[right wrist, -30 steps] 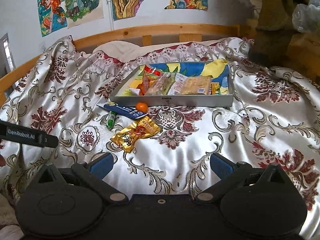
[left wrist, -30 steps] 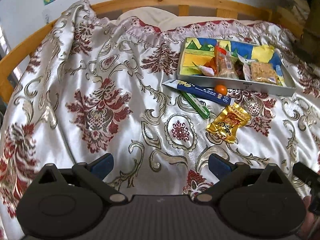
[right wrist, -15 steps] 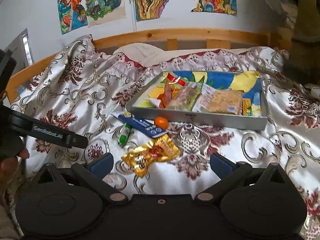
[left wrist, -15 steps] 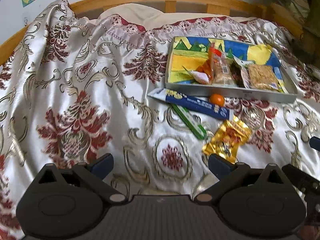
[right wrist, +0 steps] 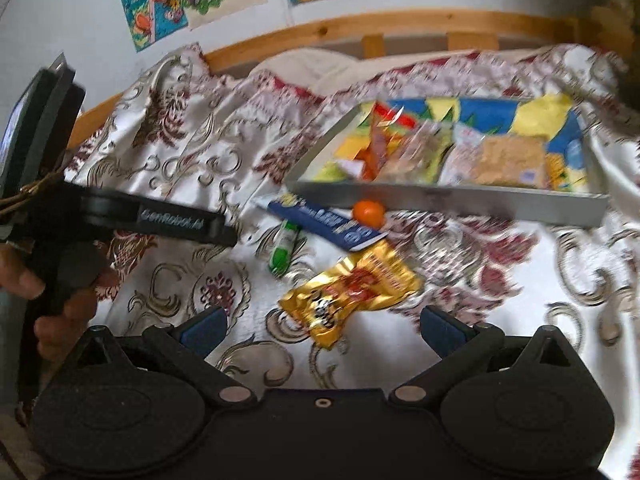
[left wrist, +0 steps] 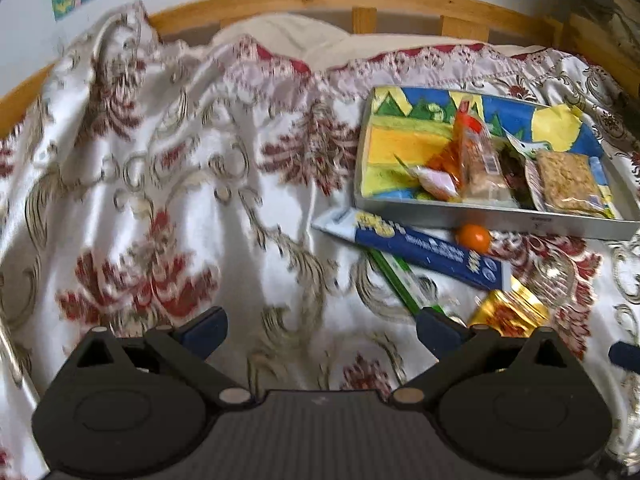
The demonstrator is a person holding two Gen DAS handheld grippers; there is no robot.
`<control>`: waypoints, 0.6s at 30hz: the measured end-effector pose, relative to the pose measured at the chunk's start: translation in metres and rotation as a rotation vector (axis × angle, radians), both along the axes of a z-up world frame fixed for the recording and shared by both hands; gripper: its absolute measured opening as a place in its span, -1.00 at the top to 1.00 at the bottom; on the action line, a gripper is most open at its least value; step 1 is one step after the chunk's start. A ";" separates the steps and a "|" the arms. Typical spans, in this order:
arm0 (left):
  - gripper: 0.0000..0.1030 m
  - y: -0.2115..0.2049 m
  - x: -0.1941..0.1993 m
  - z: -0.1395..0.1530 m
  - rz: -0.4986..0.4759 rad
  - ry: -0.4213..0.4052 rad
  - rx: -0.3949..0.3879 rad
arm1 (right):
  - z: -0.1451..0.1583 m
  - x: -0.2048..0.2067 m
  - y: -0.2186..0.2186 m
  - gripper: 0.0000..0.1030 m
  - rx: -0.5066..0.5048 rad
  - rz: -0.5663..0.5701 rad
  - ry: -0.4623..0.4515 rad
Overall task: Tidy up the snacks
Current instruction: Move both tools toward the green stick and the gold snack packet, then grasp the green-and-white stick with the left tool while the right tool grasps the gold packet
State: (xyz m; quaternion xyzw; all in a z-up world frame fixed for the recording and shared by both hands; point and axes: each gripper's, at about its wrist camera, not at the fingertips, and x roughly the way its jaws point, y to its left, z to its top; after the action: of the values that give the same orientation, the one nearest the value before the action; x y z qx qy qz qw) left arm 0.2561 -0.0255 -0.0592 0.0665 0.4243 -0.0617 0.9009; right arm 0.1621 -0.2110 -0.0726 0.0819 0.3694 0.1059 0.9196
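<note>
Both claws, L [left wrist: 320, 330] & R [right wrist: 322, 328], wide apart, empty.

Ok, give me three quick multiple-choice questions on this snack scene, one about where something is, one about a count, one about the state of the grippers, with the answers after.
1. Where is the small orange ball?
A. Inside the tray
B. On the bedspread against the tray's front wall
C. Between gripper fingers

2. How many snack items lie outside the tray?
A. Two
B. Four
C. Six

3. How do the two grippers stand?
A. Both open, holding nothing
B. Both shut
C. Right shut on the gold packet

Answers: 1 B, it sits below the tray's wall. 2 B: ball, blue box, green stick, gold packet. 3 A: the left gripper and right gripper show wide, empty gaps.
</note>
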 end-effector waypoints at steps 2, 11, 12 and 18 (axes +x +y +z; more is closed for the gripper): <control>-0.99 -0.003 0.005 -0.002 -0.023 -0.009 0.009 | -0.004 0.005 0.002 -0.98 0.018 0.016 0.004; -0.97 -0.006 0.030 -0.017 -0.108 0.015 -0.150 | -0.025 0.025 0.000 -0.73 0.098 -0.014 0.076; -0.94 -0.007 0.032 -0.019 -0.114 0.015 -0.157 | -0.028 0.028 -0.001 -0.71 0.095 -0.025 0.081; -0.48 -0.013 0.047 -0.034 -0.138 0.087 -0.198 | -0.040 0.039 0.000 -0.67 0.109 -0.057 0.088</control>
State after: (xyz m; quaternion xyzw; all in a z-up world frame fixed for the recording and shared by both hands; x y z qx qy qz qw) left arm 0.3034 -0.0389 -0.0929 0.0035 0.4495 -0.1678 0.8774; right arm 0.2014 -0.2115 -0.1131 0.1471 0.4008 0.0959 0.8992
